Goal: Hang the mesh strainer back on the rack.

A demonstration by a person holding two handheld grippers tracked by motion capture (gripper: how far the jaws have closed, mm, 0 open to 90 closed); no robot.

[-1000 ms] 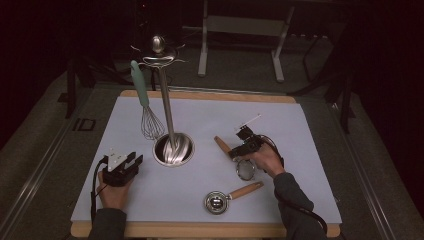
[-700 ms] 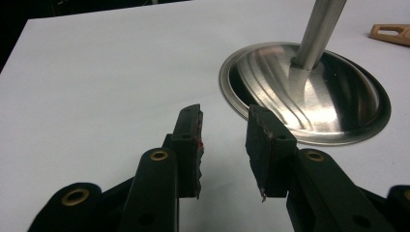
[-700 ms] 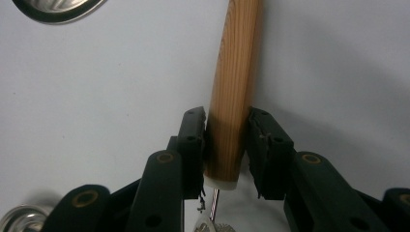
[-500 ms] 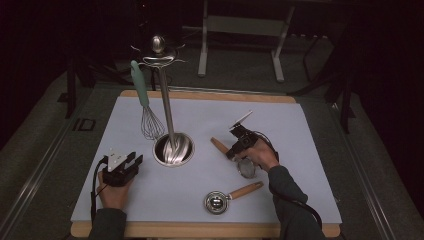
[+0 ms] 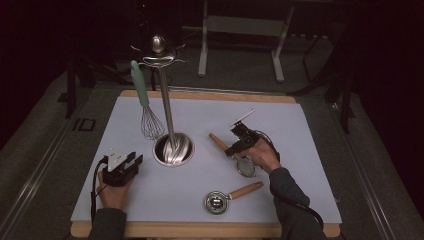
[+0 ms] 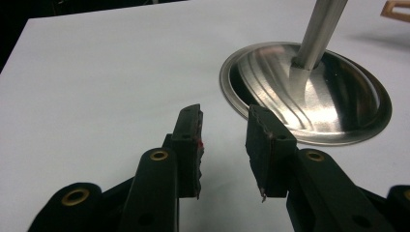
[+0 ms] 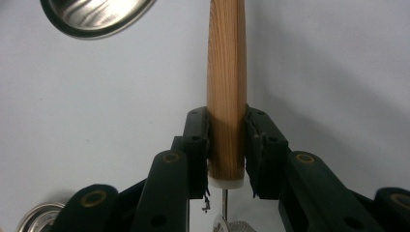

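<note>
Right gripper (image 7: 226,145), jaws just closing, pinches the wooden-handled mesh strainer (image 7: 226,87); keep grip centred, lift level. Left jaws spread.

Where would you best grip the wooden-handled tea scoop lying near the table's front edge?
On the tea scoop, grip the wooden handle near its middle, from above with jaws across its width. It lies flat, slim and straight with bare mat on both sides, while the round metal bowl is wider and probably slippery. The right tool is shut on the strainer's handle.

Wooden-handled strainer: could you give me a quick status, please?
Right gripper shut on strainer handle. Left gripper open, idle beside stand base. Nothing in the way.
</note>
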